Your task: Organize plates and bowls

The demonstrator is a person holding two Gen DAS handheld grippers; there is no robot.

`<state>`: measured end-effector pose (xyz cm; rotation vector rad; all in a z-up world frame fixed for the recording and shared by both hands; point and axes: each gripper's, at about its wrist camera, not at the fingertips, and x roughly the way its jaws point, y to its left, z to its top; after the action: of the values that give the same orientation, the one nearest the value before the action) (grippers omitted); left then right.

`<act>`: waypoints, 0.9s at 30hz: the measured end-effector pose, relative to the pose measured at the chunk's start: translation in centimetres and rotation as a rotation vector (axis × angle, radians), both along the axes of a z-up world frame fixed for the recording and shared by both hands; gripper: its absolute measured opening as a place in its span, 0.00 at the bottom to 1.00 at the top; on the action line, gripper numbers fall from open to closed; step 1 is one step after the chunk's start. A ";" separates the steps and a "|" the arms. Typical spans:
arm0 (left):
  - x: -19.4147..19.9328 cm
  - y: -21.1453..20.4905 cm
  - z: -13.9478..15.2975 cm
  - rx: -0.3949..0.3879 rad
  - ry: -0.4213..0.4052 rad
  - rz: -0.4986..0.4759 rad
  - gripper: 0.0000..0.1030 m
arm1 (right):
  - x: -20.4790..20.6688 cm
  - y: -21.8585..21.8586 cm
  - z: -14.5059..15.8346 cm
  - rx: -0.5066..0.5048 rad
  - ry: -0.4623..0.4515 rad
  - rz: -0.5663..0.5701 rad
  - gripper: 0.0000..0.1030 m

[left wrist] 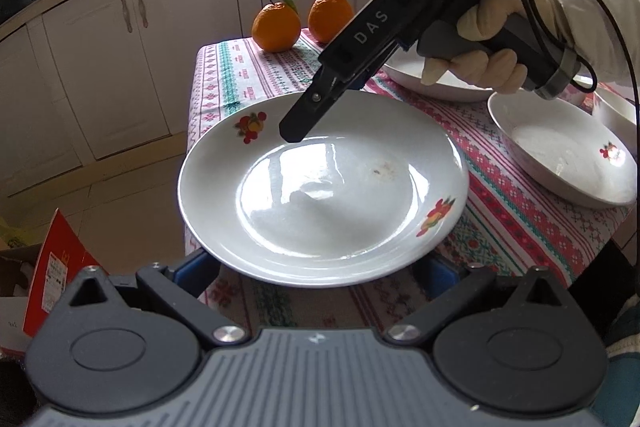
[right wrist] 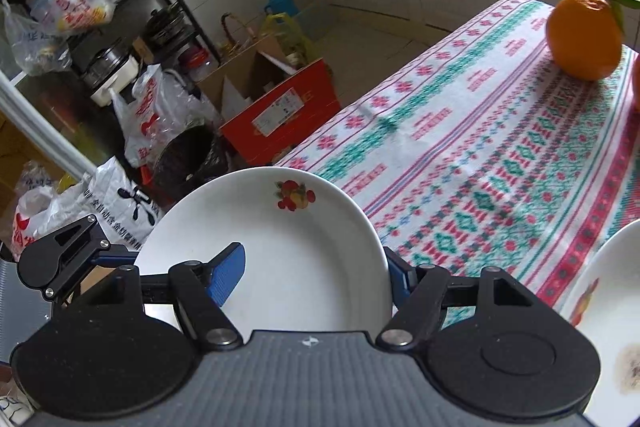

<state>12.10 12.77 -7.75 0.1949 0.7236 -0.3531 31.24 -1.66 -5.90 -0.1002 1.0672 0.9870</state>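
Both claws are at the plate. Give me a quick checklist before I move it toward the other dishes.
1. Right claw grips the plate: ok, one pad on top, the other at the rim's edge.
2. Left claw gripping: not ok, open, fingers beneath the near rim.
3. Plate fully over the table: not ok, it overhangs the left edge.
4. Bowl free to receive: ok, no dish in it.
5. Oranges out of the way: ok, at the far end.
6. Plate lifted off the table: cannot tell.
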 end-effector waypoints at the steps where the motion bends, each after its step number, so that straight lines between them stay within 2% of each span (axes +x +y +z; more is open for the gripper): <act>1: 0.4 0.0 0.0 -0.002 0.000 -0.004 0.99 | 0.3 -0.1 0.0 0.000 -0.002 -0.010 0.75; 11: 3.2 0.2 -0.3 -0.003 -0.010 -0.033 0.99 | 2.4 -0.7 0.0 -0.006 -0.031 -0.072 0.75; 27: 4.3 0.5 -0.5 0.018 -0.020 -0.048 0.99 | 4.0 -0.8 -0.2 -0.005 -0.050 -0.108 0.75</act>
<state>16.41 13.23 -8.20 0.2325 0.7032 -0.3899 35.22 -2.42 -6.10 -0.0707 1.0191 0.8802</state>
